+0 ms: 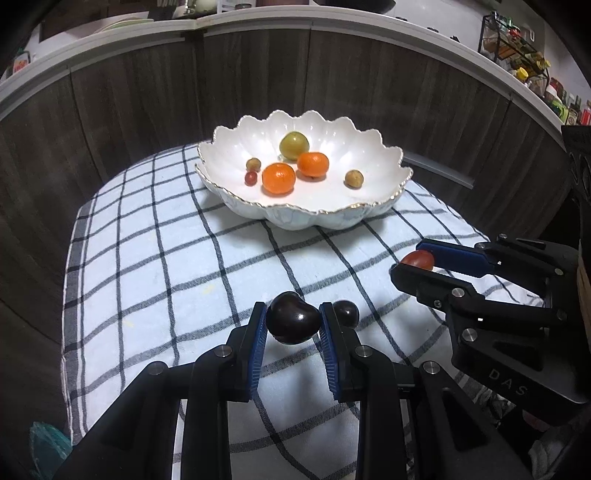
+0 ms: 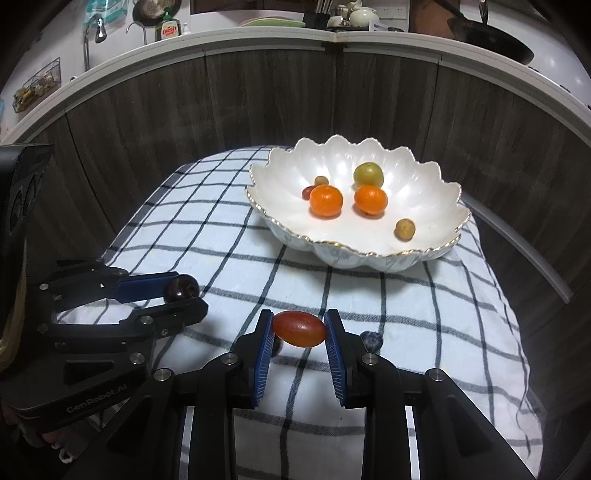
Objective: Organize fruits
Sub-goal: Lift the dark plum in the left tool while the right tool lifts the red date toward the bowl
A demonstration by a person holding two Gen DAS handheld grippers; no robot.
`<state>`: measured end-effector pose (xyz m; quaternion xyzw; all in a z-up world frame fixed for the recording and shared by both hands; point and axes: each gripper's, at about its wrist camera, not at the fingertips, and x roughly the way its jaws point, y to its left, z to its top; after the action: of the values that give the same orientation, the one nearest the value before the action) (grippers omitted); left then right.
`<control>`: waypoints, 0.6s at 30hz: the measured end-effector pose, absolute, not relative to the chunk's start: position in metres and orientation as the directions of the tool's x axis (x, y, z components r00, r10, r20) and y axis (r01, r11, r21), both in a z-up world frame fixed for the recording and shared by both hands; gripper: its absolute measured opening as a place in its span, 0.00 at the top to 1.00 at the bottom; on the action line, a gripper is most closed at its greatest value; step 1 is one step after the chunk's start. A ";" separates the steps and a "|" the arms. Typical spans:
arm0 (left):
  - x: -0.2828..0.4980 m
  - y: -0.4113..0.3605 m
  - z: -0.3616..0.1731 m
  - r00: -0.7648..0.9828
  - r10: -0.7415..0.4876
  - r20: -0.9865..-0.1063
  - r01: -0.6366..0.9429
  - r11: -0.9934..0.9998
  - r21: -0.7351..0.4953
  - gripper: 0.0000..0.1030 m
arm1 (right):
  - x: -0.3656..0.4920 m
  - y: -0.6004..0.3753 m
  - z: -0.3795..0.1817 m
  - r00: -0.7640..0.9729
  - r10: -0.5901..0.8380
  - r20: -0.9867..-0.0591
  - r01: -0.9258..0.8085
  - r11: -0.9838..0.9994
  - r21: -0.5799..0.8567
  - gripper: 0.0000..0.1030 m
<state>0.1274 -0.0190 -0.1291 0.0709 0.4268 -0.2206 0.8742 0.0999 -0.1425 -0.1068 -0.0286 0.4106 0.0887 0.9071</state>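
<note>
A small table covered by a white cloth with a dark check pattern [image 1: 155, 258] stands in front of dark wood-grain cabinet panels [image 1: 122, 110] topped by a pale kitchen counter [image 2: 258, 42]. A dish-soap bottle [image 2: 170, 29], a tap [image 2: 96, 31] and a dark pan [image 2: 491, 38] are visible on or above that counter; a wire rack of jars [image 1: 517, 48] sits at its far right in the left wrist view.

Left gripper [image 1: 293, 325]: clenched on a dark, glossy, heart-shaped cherry [image 1: 293, 323], which is pinched between the blue ribbed pads and held clear of the cloth. A second dark cherry [image 1: 346, 313] lies on the cloth just behind the right-hand pad.

Right gripper [image 2: 300, 330]: clenched on an oval red grape tomato [image 2: 299, 328], gripped end to end between its pads. A blueberry [image 2: 371, 339] lies on the cloth just beside the right-hand finger. Another dark round fruit is partly hidden behind the left-hand pad.

Both grippers hover side by side over the near half of the cloth, well apart from the bowl.

A white scalloped bowl with a gold rim [image 1: 391, 155] rests on the far part of the cloth. It contains two mandarins [image 1: 279, 178], a green-yellow round fruit [image 1: 293, 145], a small red tomato [image 1: 250, 178] and two small brownish fruits [image 1: 354, 179].
</note>
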 end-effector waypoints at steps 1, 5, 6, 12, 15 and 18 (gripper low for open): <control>0.128 -0.019 -0.128 0.541 -0.321 -0.777 0.443 0.895 -0.061 0.72 | 0.100 -0.143 -0.105 0.651 0.136 -0.747 -0.182 0.983 0.020 0.72; 0.131 -0.022 -0.122 0.550 -0.309 -0.775 0.433 0.900 -0.051 0.72 | 0.103 -0.146 -0.100 0.660 0.129 -0.740 -0.173 0.985 0.018 0.72; 0.132 -0.022 -0.120 0.554 -0.307 -0.774 0.430 0.902 -0.050 0.72 | 0.103 -0.147 -0.099 0.662 0.128 -0.739 -0.170 0.985 0.018 0.72; 0.139 -0.028 -0.112 0.569 -0.292 -0.769 0.412 0.910 -0.041 0.72 | 0.111 -0.157 -0.092 0.676 0.109 -0.728 -0.143 0.990 0.016 0.72; 0.145 -0.033 -0.108 0.573 -0.286 -0.768 0.405 0.914 -0.039 0.72 | 0.115 -0.162 -0.087 0.683 0.102 -0.723 -0.132 0.991 0.015 0.72; 0.149 -0.039 -0.105 0.577 -0.286 -0.765 0.404 0.914 -0.037 0.72 | 0.119 -0.167 -0.084 0.690 0.096 -0.717 -0.126 0.992 0.012 0.72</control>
<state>0.1485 -0.0385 -0.1050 0.0711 0.4165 -0.1949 0.8852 0.1191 -0.1668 -0.0835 -0.0189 0.3890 0.0604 0.9191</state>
